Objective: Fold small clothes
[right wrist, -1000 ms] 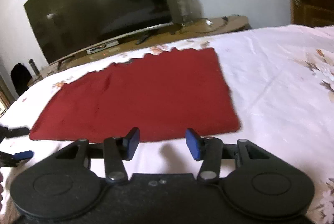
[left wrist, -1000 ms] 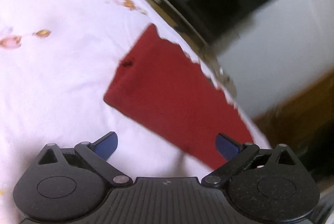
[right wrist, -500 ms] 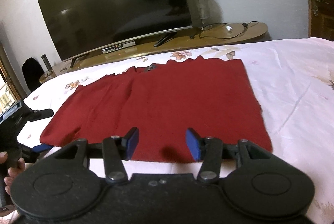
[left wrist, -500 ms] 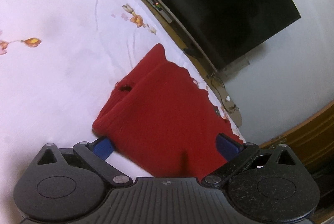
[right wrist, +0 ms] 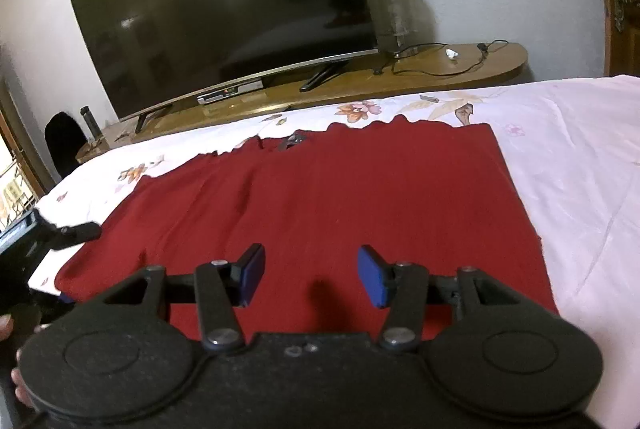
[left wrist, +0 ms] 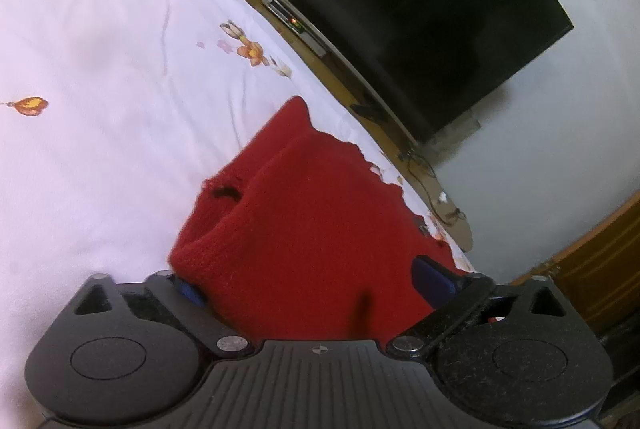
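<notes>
On a bed spread with a white, flower-printed cotton sheet (right wrist: 580,157), a flat rectangular piece of dark red knitted clothing (right wrist: 340,197) is lying near the foot end, its near edge slipping out of sight under both black tool bodies. Its far, wavy hem is partly lost against the sheet's print, and a small dark mark there is too blurred to name. The left gripper (left wrist: 316,279) is closing its blue-padded jaws, with the garment's raised, doubled-over corner (left wrist: 224,225) sitting between them; one pad is half buried under the fold, and no firm pinch is showing. The right gripper (right wrist: 311,274) is hovering over the garment's near edge with its jaws standing apart, roughly halfway, and whether the pads are touching the fabric cannot be told. In the right wrist view the left tool is appearing only as a cut-off black shape at the frame's left edge, with fingertips (right wrist: 8,325) of the person barely showing. The garment's long axis is running side to side across the bed, parallel to the wooden media shelf (right wrist: 440,77) and the large dark television (right wrist: 232,13) beyond.
</notes>
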Demonstrator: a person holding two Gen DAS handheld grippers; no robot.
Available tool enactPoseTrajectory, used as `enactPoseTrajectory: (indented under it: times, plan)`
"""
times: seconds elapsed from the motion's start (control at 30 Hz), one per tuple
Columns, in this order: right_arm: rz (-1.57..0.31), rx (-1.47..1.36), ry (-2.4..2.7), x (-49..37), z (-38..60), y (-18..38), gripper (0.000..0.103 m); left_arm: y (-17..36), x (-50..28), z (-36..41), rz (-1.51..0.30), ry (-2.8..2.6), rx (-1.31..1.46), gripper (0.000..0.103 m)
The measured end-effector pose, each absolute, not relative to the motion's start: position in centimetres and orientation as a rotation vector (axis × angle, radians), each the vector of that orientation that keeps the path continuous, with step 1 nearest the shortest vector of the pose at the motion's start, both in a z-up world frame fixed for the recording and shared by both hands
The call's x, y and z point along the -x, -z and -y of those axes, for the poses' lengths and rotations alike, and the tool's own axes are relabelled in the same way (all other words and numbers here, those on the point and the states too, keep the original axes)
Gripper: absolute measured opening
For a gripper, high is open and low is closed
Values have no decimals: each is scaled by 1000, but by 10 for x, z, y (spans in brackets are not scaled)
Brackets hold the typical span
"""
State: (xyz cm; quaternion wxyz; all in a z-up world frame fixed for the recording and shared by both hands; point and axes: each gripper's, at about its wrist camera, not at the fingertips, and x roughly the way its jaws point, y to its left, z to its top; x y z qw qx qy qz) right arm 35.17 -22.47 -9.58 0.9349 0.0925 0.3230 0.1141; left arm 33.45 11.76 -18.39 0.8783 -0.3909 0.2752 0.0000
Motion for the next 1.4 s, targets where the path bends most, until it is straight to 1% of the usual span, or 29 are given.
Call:
enactPoseTrajectory:
  times: [0.07, 0.1, 0.13, 0.17, 0.23, 0.4, 0.57, 0.6, 0.67, 0.7, 0.73, 0.77, 0.9, 0.97, 1.0, 1.07, 1.1, 1.17, 1.23, 1.33, 1.4]
  plan:
    - [-656, -194, -233, -357, 225, 95, 51, 190, -334, -124, -578, -18, 846, 45]
    - [-654, -194, -235, -359, 224, 95, 51, 201, -337, -132, -620, -7, 914, 9]
    - [-652, -192, -239, -360, 223, 95, 51, 215, -336, -139, -624, 13, 999, 10]
    - [-652, -189, -244, -362, 222, 94, 51, 218, -333, -141, -597, 29, 1014, 10]
    - [-654, -176, -253, -365, 217, 95, 51, 214, -332, -136, -589, 28, 976, 8]
    - [-664, -111, -274, -380, 201, 99, 52, 222, -321, -142, -499, 68, 1069, 8]
    - [-639, -57, -298, -392, 185, 100, 51, 224, -318, -141, -473, 86, 1077, 8]
    - [-626, -50, -303, -394, 181, 99, 48, 224, -319, -142, -475, 86, 1076, 8]
    - [-610, 0, -275, -400, 170, 99, 39, 225, -319, -142, -478, 88, 1071, 8]
    - [-625, 12, -271, -404, 167, 102, 25, 225, -319, -143, -480, 88, 1071, 9]
    - [-669, 32, -266, -411, 162, 109, 14, 226, -320, -143, -484, 89, 1068, 9]
    - [-720, 64, -248, -418, 158, 120, 14, 225, -321, -142, -491, 91, 1065, 9]
    - [-671, 116, -252, -416, 154, 130, 14, 225, -322, -145, -502, 96, 1053, 9]
    - [-678, 131, -249, -416, 152, 127, 14, 224, -325, -144, -498, 91, 1051, 9]
    - [-669, 143, -243, -415, 150, 122, 16, 224, -325, -144, -494, 91, 1052, 9]
    - [-616, 139, -274, -406, 145, 111, 16, 224, -325, -144, -490, 90, 1050, 9]
    - [-618, 137, -290, -405, 144, 109, 15, 224, -325, -144, -489, 89, 1049, 9]
    - [-709, 143, -294, -414, 140, 123, 14, 224, -325, -143, -486, 90, 1048, 8]
    - [-690, 123, -299, -417, 144, 130, 14, 223, -324, -142, -477, 101, 1044, 8]
    - [-687, 119, -300, -420, 144, 132, 14, 210, -325, -141, -452, 129, 1017, 8]
    - [-681, 99, -302, -421, 146, 135, 14, 189, -329, -133, -422, 170, 956, 8]
